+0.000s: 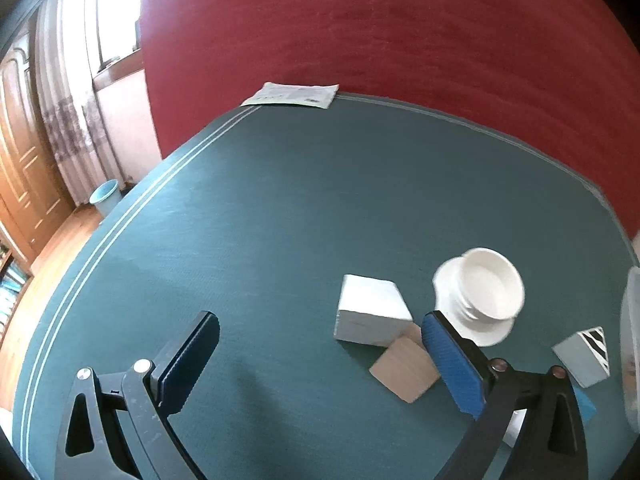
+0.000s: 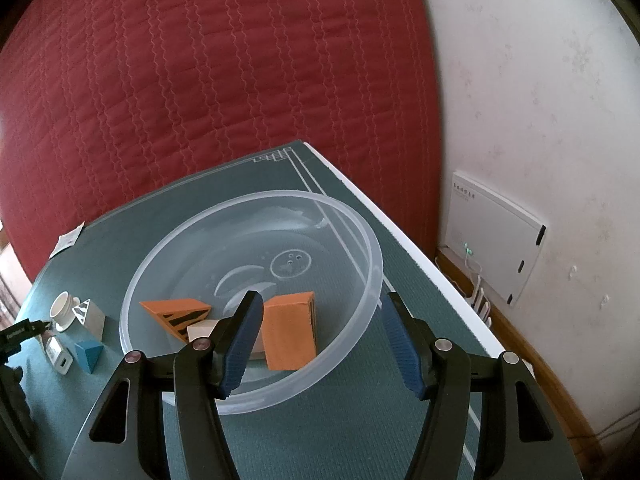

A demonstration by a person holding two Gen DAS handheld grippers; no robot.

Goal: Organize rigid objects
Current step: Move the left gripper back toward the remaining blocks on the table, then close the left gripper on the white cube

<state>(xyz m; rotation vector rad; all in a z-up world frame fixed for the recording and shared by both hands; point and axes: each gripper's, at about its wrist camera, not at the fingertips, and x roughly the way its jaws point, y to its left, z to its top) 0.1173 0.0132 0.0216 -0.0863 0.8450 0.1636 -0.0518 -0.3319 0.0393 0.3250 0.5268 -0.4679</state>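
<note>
In the left wrist view my left gripper (image 1: 320, 318) is open and holds nothing, low over the green mat (image 1: 260, 220). A white box (image 1: 372, 308) and a wooden block (image 1: 406, 372) lie between its fingers, further ahead. A white cup on a saucer (image 1: 480, 296), a grey striped wedge (image 1: 584, 356) and a partly hidden blue block (image 1: 586, 404) lie to the right. In the right wrist view my right gripper (image 2: 320, 304) is open over the near rim of the clear bowl (image 2: 360, 240). The bowl holds an orange block (image 2: 288, 328), an orange striped wedge (image 2: 176, 312) and a pale block (image 2: 204, 328).
Left of the bowl lie the cup (image 2: 64, 308), grey wedge (image 2: 90, 314), a blue wedge (image 2: 89, 354) and a white adapter (image 2: 60, 354). A paper (image 1: 292, 94) rests at the mat's far edge. A red bedspread (image 2: 200, 80) lies beyond; the table's right edge (image 2: 400, 240) drops off.
</note>
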